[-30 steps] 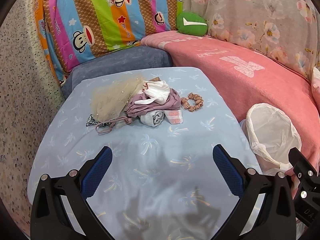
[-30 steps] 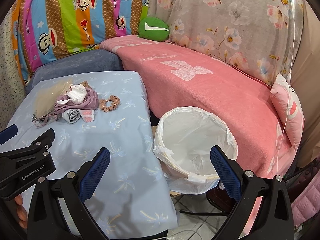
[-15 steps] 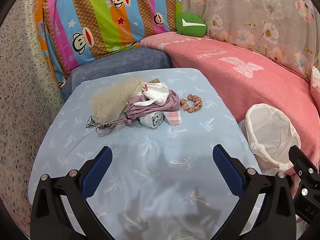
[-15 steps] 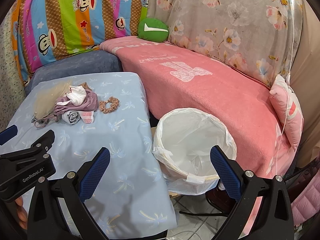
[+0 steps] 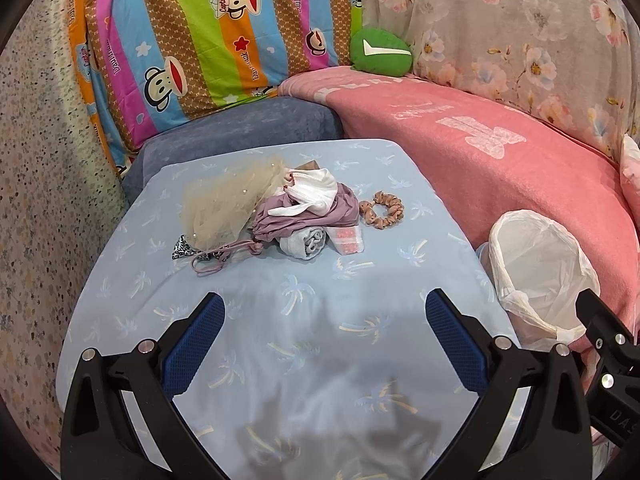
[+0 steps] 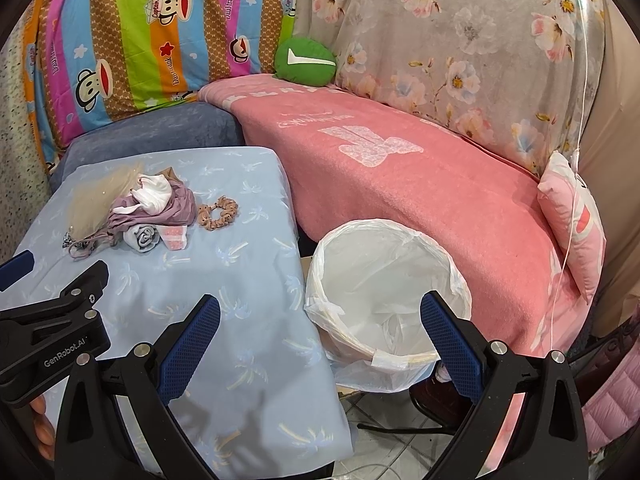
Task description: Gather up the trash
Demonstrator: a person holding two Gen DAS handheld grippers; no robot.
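Two pairs of tongs stand wide and empty: the left gripper (image 5: 320, 332) low in its frame over bare blue cloth, the right gripper (image 6: 320, 334) low in its own, above the bin's near rim. Upward, at mid-left of both views, lies the heap of trash (image 5: 276, 212), with a scrunchie (image 5: 382, 209) just beside it. Best take loose outliers first, I judge, pinching one piece low and clean. At right, the lined bin (image 6: 384, 300) stands open beside the table (image 5: 320, 304).
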